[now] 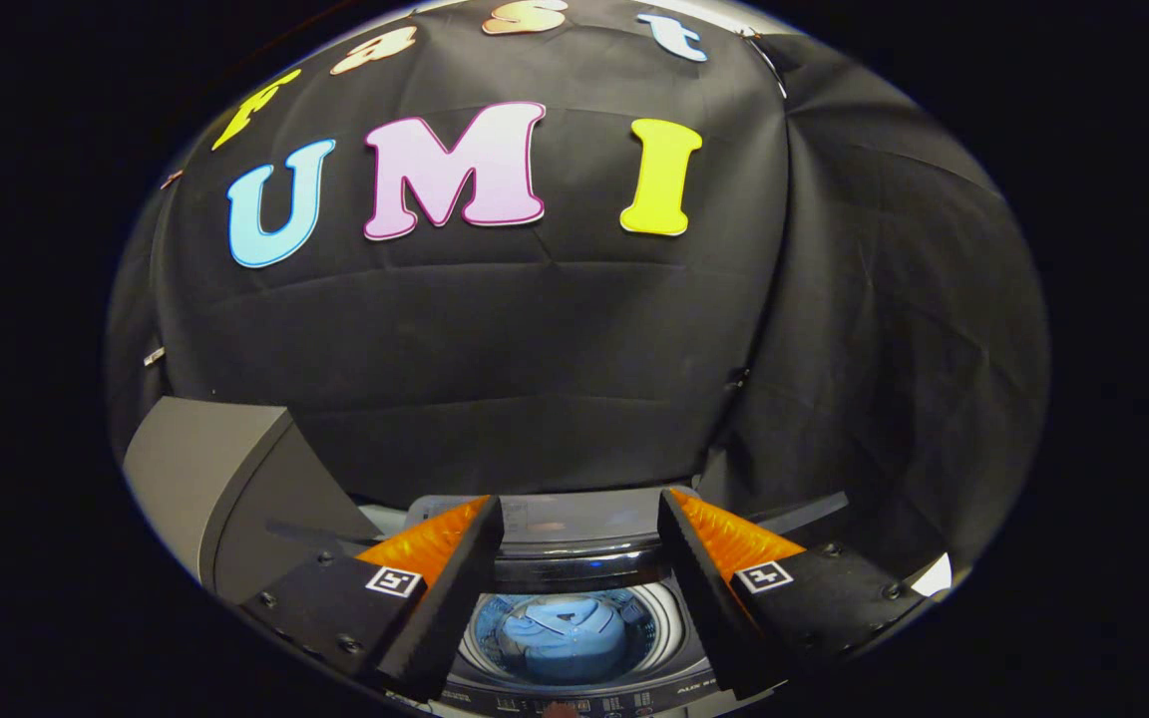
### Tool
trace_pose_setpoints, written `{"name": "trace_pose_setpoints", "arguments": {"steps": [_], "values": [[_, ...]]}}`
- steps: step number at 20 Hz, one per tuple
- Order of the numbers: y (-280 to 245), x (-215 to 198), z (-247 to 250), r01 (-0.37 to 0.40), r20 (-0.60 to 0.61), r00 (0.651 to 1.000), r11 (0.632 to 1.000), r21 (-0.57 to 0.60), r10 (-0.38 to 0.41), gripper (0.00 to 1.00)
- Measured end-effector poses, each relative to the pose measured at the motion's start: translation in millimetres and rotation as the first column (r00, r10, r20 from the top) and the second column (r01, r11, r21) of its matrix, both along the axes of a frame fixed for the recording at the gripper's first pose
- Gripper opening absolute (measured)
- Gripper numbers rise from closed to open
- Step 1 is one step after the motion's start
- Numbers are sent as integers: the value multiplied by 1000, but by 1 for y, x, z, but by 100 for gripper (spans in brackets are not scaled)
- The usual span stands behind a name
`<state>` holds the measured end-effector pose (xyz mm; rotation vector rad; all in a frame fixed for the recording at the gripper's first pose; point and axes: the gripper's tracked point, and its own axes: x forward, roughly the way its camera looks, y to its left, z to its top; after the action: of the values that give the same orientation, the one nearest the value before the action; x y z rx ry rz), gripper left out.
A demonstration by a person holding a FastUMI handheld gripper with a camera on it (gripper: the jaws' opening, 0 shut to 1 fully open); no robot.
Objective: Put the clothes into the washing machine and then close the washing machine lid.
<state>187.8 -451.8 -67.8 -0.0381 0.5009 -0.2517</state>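
In the gripper view, my gripper (579, 529) hangs above the washing machine (574, 688) with its fingers spread wide apart and nothing between them. Down through the gap I look straight into the round drum (669, 623), and the clothes (560, 638), a bluish bundle, lie at the bottom of it, below and between my fingers. So by my reckoning the first half of the job is done and what is left is the lid.

The lid (545, 519) is what the coming move turns on. It seems to stand raised at the far side of the opening, just beyond my fingertips and between them, with its long edge running crosswise to the line of my fingers (the glare on it makes its exact tilt hard to read). That puts it ahead of me rather than under me, so I judge I must reach forward past the drum and bring the lid toward me and down.

Off to my left stands a grey box-like cabinet (205, 469), well apart from the drum opening. The control strip (574, 706) of the machine lies nearest to me, under the gripper.
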Motion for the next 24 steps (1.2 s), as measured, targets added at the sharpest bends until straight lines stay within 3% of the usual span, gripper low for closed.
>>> {"name": "trace_pose_setpoints", "arguments": {"steps": [3, 6, 11, 15, 19, 24], "values": [[-1, -13, -10, 5, -20, 1000, 1000, 13, -5, 98], [4, -35, -49, -16, -124, 992, 1000, 17, 18, 99], [10, -59, -112, -27, -263, 964, 1000, 13, 29, 98], [11, -79, -134, -29, -328, 944, 999, 16, 33, 99], [16, -75, -117, -71, -301, 952, 997, -10, 65, 99], [23, -61, -49, -84, -155, 985, 996, -27, 79, 99]]}}
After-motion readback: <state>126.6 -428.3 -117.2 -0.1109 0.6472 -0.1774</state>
